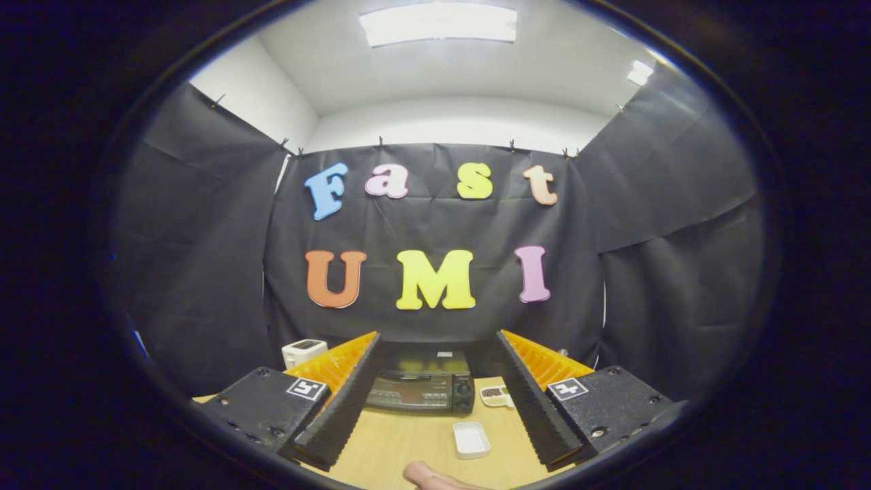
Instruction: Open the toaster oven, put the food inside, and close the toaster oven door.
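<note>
Toaster oven [420,386]: black, door shut, dark glass front, two knobs at its right; stands on my wooden worktop [401,442] beyond the fingers [340,401], which I hold wide apart, empty.

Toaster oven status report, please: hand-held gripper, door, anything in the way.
Hand-held gripper open, holding nothing. Toaster oven beyond the fingers, door shut. White tray and food dish on the table, right of the oven.

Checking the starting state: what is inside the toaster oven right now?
The toaster oven stands beyond the open fingers, door shut. Its dark glass hides the inside, so I cannot tell. A white dish lies on the table nearer the fingers.
</note>
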`<state>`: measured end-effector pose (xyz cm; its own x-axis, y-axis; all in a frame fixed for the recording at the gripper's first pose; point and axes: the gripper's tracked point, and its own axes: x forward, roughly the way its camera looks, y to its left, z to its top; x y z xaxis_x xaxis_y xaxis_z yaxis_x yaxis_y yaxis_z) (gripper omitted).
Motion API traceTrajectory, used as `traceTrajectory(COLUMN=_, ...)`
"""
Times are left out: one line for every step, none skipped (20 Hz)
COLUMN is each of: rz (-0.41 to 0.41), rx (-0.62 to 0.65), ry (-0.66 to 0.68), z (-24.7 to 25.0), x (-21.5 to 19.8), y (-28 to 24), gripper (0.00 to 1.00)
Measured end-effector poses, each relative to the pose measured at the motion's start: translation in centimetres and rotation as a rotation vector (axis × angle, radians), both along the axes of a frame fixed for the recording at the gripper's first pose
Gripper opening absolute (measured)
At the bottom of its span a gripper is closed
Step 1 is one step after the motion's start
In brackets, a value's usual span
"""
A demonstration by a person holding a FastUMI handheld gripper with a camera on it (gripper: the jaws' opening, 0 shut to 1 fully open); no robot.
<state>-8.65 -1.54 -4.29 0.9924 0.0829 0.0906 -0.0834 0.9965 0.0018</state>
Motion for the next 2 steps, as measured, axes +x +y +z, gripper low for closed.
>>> traceTrajectory(rz=0.006, rx=-0.004, ry=0.004, z=-0.11, x=-0.07, y=0.06, gripper=1.0)
traceTrajectory(rz=0.008, rx=-0.011, ry=0.008, z=-0.21, x=-0.12, y=0.06, gripper=1.0)
